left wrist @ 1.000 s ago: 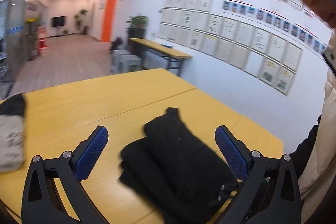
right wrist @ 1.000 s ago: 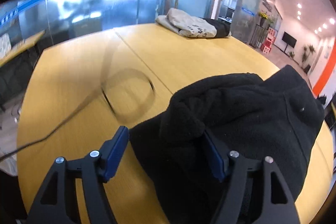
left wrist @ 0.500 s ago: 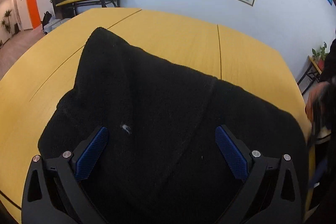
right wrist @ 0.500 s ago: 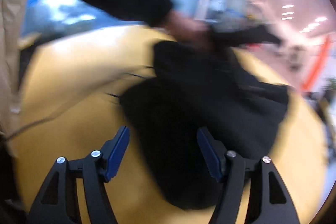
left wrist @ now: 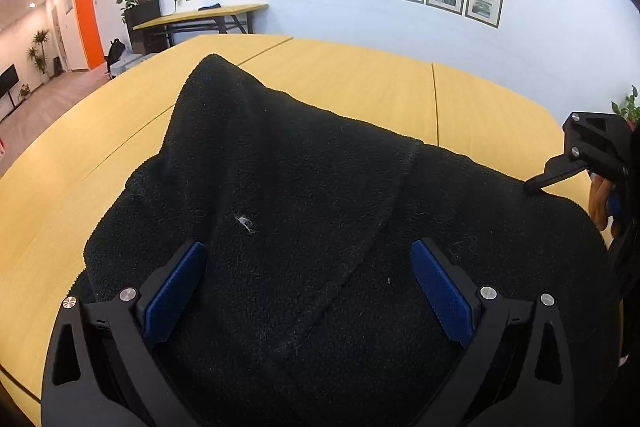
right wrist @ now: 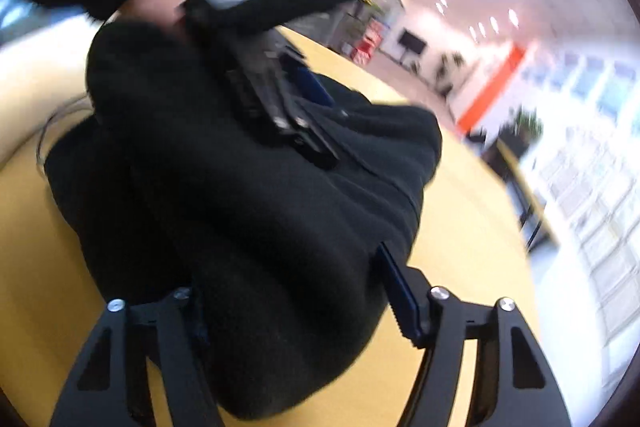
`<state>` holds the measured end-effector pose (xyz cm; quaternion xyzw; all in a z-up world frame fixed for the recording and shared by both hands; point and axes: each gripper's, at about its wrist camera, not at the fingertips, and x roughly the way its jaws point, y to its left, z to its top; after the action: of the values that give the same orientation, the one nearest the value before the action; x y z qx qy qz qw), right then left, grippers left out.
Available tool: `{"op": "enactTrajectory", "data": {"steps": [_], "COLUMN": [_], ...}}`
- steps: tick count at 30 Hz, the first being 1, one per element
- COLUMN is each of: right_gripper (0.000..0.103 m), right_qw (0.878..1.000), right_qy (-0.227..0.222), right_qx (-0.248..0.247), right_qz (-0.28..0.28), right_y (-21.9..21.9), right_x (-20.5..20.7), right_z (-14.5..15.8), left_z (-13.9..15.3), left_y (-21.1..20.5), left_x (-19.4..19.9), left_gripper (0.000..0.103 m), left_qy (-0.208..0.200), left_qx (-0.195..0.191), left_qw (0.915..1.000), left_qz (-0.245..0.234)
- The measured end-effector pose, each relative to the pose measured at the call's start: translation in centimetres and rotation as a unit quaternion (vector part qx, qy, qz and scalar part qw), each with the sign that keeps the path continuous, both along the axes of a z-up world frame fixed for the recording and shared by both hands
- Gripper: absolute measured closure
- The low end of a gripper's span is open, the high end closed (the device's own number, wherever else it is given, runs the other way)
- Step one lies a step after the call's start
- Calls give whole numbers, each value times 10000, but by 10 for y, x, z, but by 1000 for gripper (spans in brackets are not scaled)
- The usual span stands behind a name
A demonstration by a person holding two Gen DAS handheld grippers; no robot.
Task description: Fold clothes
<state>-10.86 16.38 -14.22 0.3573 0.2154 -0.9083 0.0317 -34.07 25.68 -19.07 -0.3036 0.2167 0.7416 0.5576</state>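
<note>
Left wrist view: your left gripper (left wrist: 308, 287) sits low over the black fleece garment (left wrist: 320, 227), its two blue-padded fingers (left wrist: 176, 291) spread wide with the fabric bulging up between them; nothing is pinched. The garment lies bunched on the yellow table (left wrist: 360, 75), filling the near half of the frame, one corner rising to a peak toward the far edge. A fold line or seam runs diagonally across the cloth, with a small speck of white lint left of it. At the right edge, your right gripper (left wrist: 580, 155) shows as a black bracket with its tip touching the edge of the garment.

Right wrist view (motion-blurred): your right gripper (right wrist: 296, 291) is spread apart, with the garment (right wrist: 260, 227) heaped between its fingers; the left finger is partly buried in the fabric, the right finger (right wrist: 400, 295) sits at the cloth's edge. The left gripper (right wrist: 276, 99) lies on top of the garment at the far side, held by your left hand (right wrist: 160, 7). A thin cable (right wrist: 56, 119) loops on the table (right wrist: 460, 227) beside the cloth.
</note>
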Motion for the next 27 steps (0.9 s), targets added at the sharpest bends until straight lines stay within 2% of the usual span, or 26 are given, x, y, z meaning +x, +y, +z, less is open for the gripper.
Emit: {"op": "enactTrajectory", "data": {"steps": [2, 6, 11, 14, 17, 19, 21, 24, 27], "right_gripper": [41, 41, 41, 41, 41, 41, 41, 41, 40], "right_qw": [9989, 9870, 9792, 9777, 9667, 9608, 9643, 9603, 9482], "right_qy": [-129, -605, -1096, -1244, -1401, -1513, -1542, -1346, -949], "right_qx": [-341, -1059, -1469, -1443, -1801, -2096, -2083, -2444, -3018], "right_qz": [-287, -1046, -869, -886, -1156, -1001, -550, 68, 280], "right_y": [17, 58, 75, 89, 121, 136, 135, 139, 153], "right_x": [3, 1, -6, 4, 10, 17, 29, 32, 17], "right_z": [3, 1, 7, 6, 13, 19, 29, 59, 84], "left_z": [-2, -2, 4, 34, 82, 112, 127, 117, 75], "left_y": [-2, -6, -12, -21, -47, -54, -48, -21, -11], "left_x": [3, 6, 5, 10, 23, 35, 52, 84, 124], "left_gripper": [0, 0, 0, 1, 0, 0, 0, 0, 0], "left_qy": [54, 80, -17, -141, -33, -66, -175, -436, -485], "left_qx": [50, 118, -41, -135, 269, 458, 476, 224, -355], "left_qw": [9999, 9994, 9995, 9993, 9982, 9975, 9978, 9987, 9959], "left_qz": [89, 309, 298, 329, 533, 539, 424, -123, -672]}}
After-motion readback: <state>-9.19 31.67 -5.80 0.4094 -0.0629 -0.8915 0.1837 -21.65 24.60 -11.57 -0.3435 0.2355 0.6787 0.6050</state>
